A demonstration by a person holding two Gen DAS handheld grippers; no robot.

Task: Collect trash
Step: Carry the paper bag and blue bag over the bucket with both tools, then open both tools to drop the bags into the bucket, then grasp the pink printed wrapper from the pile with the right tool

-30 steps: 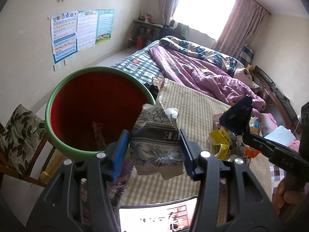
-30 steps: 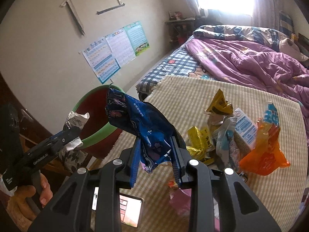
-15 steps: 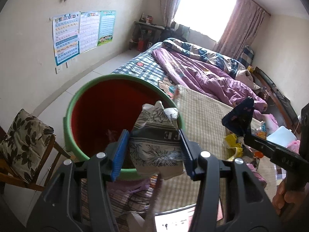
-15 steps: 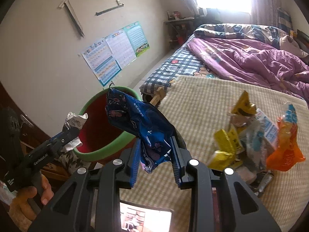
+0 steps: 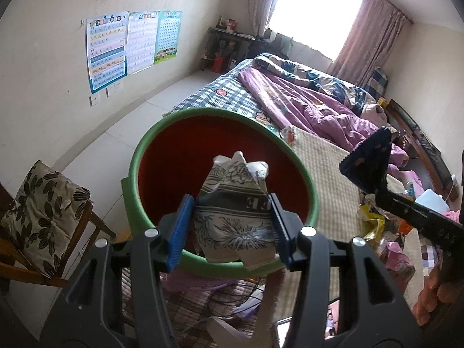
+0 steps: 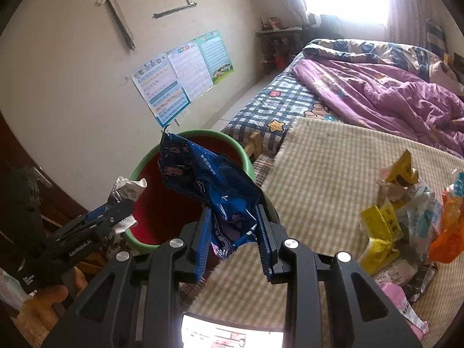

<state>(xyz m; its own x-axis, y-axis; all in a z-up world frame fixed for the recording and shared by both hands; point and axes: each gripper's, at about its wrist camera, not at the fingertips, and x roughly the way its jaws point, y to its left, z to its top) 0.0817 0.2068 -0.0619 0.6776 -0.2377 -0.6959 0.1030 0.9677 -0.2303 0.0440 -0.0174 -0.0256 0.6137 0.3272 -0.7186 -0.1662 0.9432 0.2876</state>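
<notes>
A: From my left camera, the left hand-held gripper (image 5: pixel 232 227) is clamped on a grey flower-printed wrapper (image 5: pixel 235 217), held right over the mouth of the green bin (image 5: pixel 136 156). The red inside goes dark lower down; I can't make out what's at the bottom.

B: And the right?

A: The right hand-held gripper (image 6: pixel 233 229) is pinched narrow on a crumpled blue snack bag (image 6: pixel 208 182), with the bin's far rim (image 6: pixel 203 132) showing behind it. I can't tell from here if the bag is over the opening or just short of it.

B: Anything else to collect?

A: A trash pile (image 6: pixel 406 220) sits on the checked mat (image 6: pixel 333 159) covering the bed: yellow packets, an orange bag, a pale carton. Its right edge is cut off by my lens. Print on the wrappers is too small to read. A cushioned chair (image 5: pixel 43 220) stands beside the bin.
</notes>
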